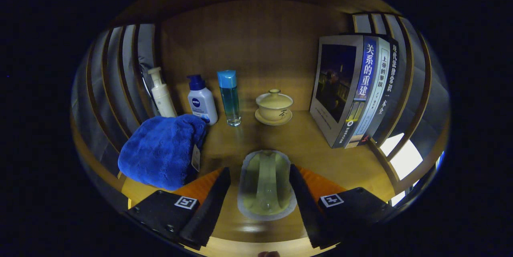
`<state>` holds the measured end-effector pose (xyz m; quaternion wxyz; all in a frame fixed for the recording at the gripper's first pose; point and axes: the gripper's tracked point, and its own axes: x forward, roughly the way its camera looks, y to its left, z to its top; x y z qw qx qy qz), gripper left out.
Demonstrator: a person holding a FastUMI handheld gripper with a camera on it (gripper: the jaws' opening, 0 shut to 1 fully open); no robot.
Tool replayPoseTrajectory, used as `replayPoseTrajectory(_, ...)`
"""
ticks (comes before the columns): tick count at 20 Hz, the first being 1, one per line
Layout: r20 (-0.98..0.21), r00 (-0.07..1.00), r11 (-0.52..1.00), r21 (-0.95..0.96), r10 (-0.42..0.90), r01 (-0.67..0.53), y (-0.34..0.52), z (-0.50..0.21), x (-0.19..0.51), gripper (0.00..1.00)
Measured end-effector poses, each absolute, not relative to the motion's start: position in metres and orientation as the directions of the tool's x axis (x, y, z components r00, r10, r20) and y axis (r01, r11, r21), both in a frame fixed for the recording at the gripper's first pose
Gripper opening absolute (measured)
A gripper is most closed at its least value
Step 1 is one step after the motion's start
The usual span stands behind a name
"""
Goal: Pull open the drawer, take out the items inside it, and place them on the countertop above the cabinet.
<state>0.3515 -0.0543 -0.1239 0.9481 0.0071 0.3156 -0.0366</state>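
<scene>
Nearest to me, my gripper [264,193] has its two fingers spread moderately apart, with one small pale green dish [265,185] lying flat on the wooden countertop [320,148] between them. The right finger's inner edge seems to meet the dish's rim; the left finger stands just clear of it, so I can't say the dish is clamped.

Just ahead of the left finger sits one blue plush towel [162,150], bunched into a mound with a tag hanging off its right side.

Beyond the towel I count three bottles in a row: one white pump bottle [161,93] furthest left, one white bottle with a dark blue cap [201,100] partly behind the towel, and one clear bottle with a light blue cap [229,97] (all upright).

Right of those is one yellow lidded teacup [274,105] on its saucer. Further right, three books [356,88] stand upright together, spines facing me, against the slatted side wall [417,88].
</scene>
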Motion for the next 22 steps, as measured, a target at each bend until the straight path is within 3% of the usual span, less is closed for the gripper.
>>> replayPoseTrajectory(8,-0.47,0.882,0.999,-0.029,-0.04,0.03,-0.028,-0.059,0.319,0.97)
replayPoseTrajectory(17,-0.274,0.962,0.999,-0.03,0.026,-0.036,-0.023,0.041,0.204,0.98)
replayPoseTrajectory(22,-0.219,0.974,0.998,-0.014,0.054,-0.059,-0.009,0.04,0.136,0.98)
